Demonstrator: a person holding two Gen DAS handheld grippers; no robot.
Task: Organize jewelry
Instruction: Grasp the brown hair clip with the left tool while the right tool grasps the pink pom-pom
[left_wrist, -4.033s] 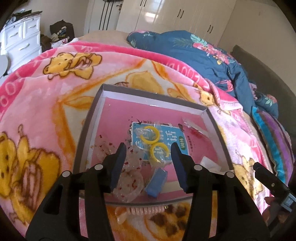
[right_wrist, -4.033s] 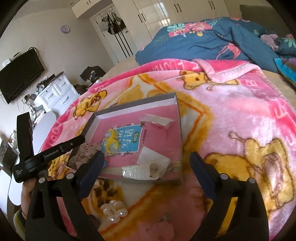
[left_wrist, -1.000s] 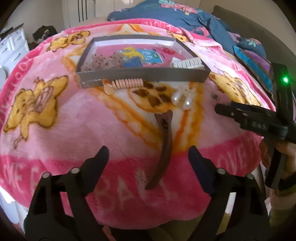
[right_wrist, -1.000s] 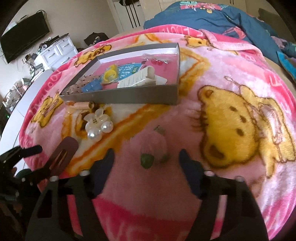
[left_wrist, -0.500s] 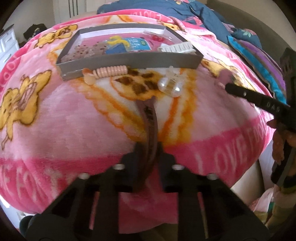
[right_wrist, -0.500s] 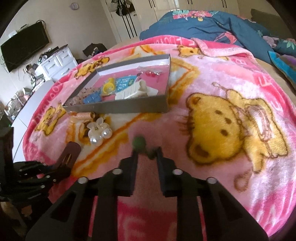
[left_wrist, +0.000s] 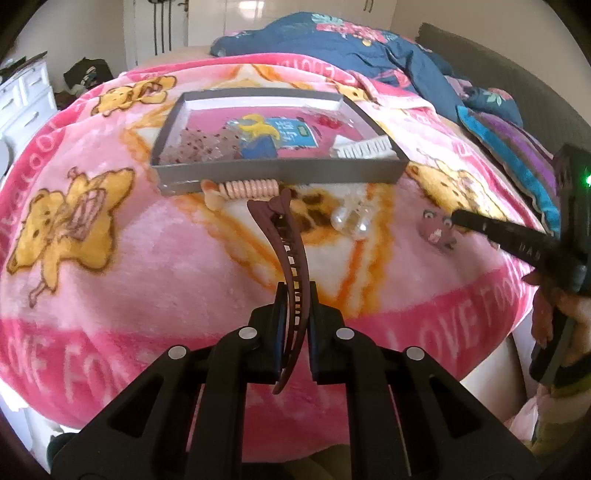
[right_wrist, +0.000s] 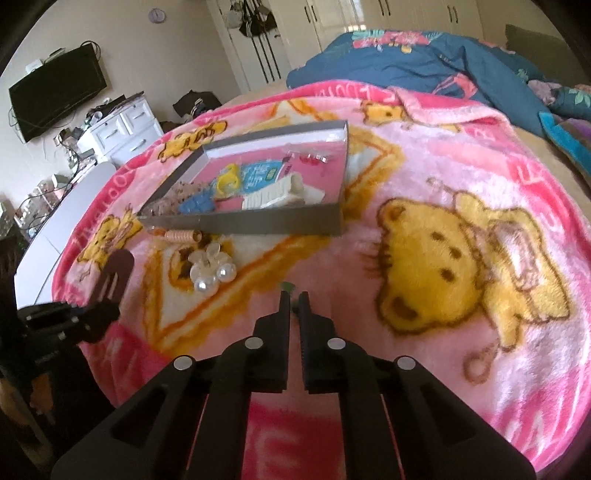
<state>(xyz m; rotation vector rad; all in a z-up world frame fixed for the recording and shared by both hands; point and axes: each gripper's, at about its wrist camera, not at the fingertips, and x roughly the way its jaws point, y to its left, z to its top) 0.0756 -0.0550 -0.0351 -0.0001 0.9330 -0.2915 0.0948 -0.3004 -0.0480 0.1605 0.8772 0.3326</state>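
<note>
My left gripper (left_wrist: 294, 295) is shut on a long brown hair clip (left_wrist: 286, 236) and holds it above the pink blanket, pointing at the grey tray (left_wrist: 280, 173). My right gripper (right_wrist: 293, 297) is shut on a small pink hair clip with green spots (left_wrist: 436, 227); only a green bit (right_wrist: 287, 285) shows at its tips in the right wrist view. The tray (right_wrist: 258, 223) holds yellow rings (right_wrist: 228, 181), a blue card, a white comb (right_wrist: 273, 192) and other pieces. A pearl clip (left_wrist: 351, 219) and a coiled pink hair tie (left_wrist: 247, 189) lie in front of the tray.
The bed's front edge lies just under both grippers. A blue duvet (left_wrist: 351, 48) is piled at the back. White drawers (right_wrist: 122, 125) and a wall TV (right_wrist: 55, 92) stand to the left of the bed.
Both grippers went from open to shut: the left on the brown clip, the right on the small pink clip. Both now hold them raised off the blanket, nearer the tray.
</note>
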